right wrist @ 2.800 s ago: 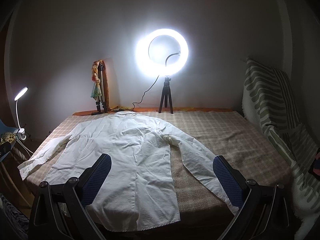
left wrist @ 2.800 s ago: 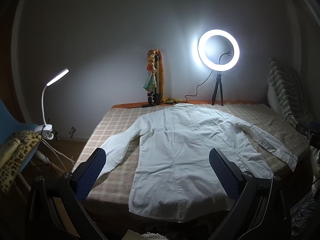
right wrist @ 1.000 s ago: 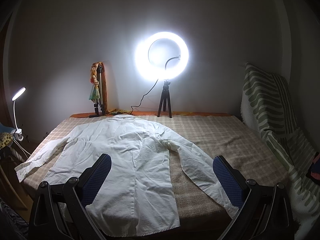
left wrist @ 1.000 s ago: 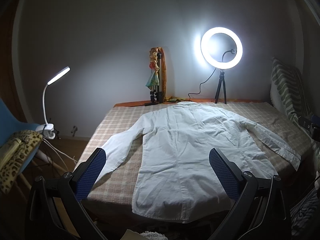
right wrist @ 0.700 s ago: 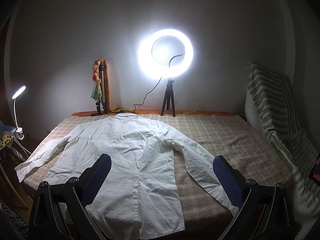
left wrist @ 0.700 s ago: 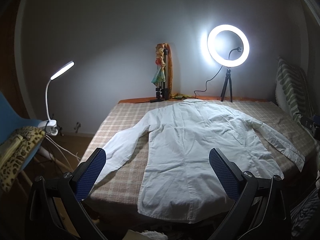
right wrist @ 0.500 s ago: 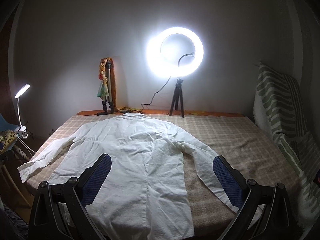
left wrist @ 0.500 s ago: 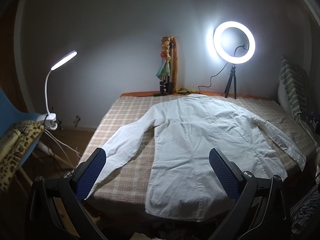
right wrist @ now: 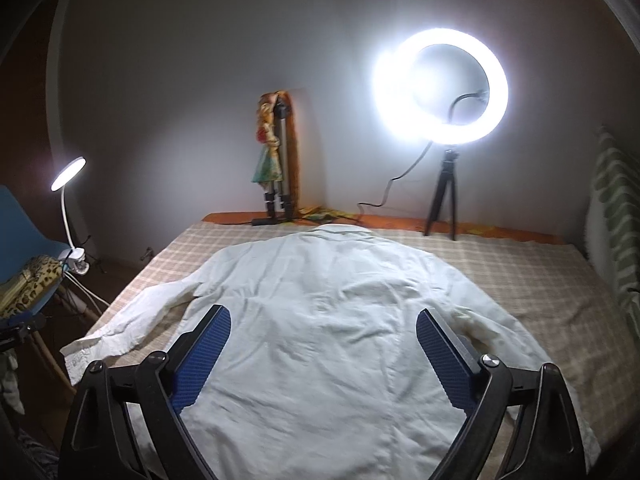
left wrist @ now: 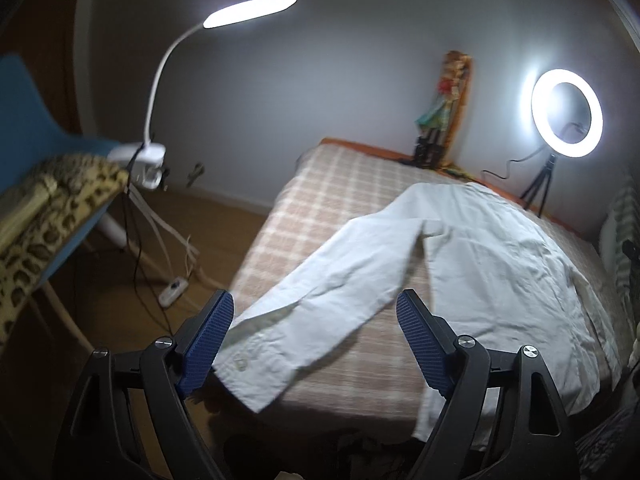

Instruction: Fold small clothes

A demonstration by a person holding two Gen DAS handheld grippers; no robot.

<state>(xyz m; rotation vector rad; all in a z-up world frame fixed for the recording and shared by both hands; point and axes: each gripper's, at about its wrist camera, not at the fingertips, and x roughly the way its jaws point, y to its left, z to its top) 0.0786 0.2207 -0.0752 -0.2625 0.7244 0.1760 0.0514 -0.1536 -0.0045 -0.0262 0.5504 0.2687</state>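
Dim bedroom, lit by a ring light [right wrist: 440, 88] on a small tripod and a clip-on desk lamp [left wrist: 248, 10]. On the checked bedspread [left wrist: 320, 184] a white shirt [right wrist: 340, 320] lies spread flat, back up, collar toward the far wall, both sleeves out to the sides; nothing is folded yet.

Over the last second I have swung my left gripper [left wrist: 314, 340] out toward the shirt's left sleeve [left wrist: 320, 308], whose cuff hangs at the bed's near corner. Its jaws have just been closing a little but stand open, with the cuff showing between them and not pinched. My right gripper [right wrist: 324, 356] has moved in over the middle of the shirt's back; its jaws have narrowed slightly too, open and holding nothing. I judge this as lining up for the first fold, sleeve inward.

The left view is motion-blurred, so I cannot tell whether the pads touch cloth. The hem is cut off behind the gripper frames. A doll-like figure [right wrist: 270, 160] stands by the wall.
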